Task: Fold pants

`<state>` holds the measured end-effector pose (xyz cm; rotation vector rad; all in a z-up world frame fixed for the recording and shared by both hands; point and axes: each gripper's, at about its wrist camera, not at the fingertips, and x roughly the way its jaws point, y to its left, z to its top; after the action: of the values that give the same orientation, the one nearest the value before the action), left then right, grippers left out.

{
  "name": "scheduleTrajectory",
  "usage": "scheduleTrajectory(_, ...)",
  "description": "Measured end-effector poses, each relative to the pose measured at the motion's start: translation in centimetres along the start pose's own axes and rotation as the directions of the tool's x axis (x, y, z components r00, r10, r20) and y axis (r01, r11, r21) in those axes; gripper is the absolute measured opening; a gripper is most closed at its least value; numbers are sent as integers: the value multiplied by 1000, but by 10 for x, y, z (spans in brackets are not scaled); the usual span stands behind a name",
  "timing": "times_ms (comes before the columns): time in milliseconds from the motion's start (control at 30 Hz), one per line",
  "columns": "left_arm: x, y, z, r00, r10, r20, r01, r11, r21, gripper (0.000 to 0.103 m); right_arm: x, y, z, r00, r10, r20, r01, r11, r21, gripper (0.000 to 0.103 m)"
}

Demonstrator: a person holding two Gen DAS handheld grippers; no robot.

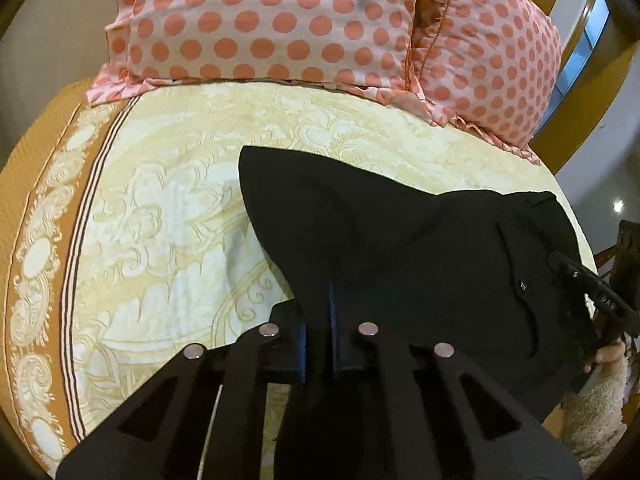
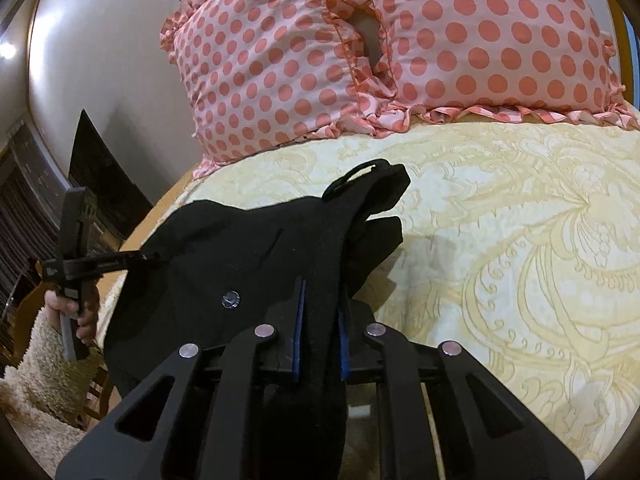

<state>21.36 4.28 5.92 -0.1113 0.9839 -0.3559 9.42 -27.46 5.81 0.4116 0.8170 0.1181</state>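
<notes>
Now both grippers, left (image 1: 318,320) and right (image 2: 322,308), jaws clamped on black pants (image 1: 400,232) over bed (image 1: 168,208). Grasp step done; next, fold carry needs matched hands.

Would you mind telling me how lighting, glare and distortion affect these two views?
Left wrist view: fisheye bends the bedspread into a dome; the black pants read as a near-featureless dark mass. Right wrist view: glare streaks the wall, and the pants cast a soft shadow on the bedspread.
</notes>
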Motion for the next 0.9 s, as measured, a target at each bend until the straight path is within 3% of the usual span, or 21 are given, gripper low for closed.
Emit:
scheduleTrajectory(133,-8,-3,23,999,-10,39,10,1000,6,6,2,3,24,1000,-8,0,8,1000,-30,12)
scheduleTrajectory(233,-9,-18,45,994,38,101,-45,997,65,6,10,8,47,999,-45,19,46,995,-86,12)
scheduleTrajectory(467,29,-22,113,975,99,199,-110,993,47,6,52,-36,119,987,-126,100,132,990,-57,11)
scheduleTrajectory(533,51,-16,124,977,124,174,-134,990,43,7,69,-50,127,985,-154,78,157,987,-31,11)
scheduleTrajectory(600,79,-7,126,983,150,102,-154,988,25,11,95,-66,124,980,-197,-2,197,980,-3,12)
scheduleTrajectory(700,108,7,116,982,182,42,-182,983,-1,30,110,-72,112,965,-262,-36,261,965,-15,16)
scheduleTrajectory(767,107,12,115,976,212,60,-210,977,-35,54,109,-71,112,955,-296,-39,295,955,-10,24)
scheduleTrajectory(833,100,18,116,971,234,56,-230,971,-71,61,105,-69,113,938,-342,-47,342,940,-13,45)
scheduleTrajectory(900,80,21,114,967,240,82,-231,967,-105,61,85,-61,111,896,-443,24,444,896,-32,52)
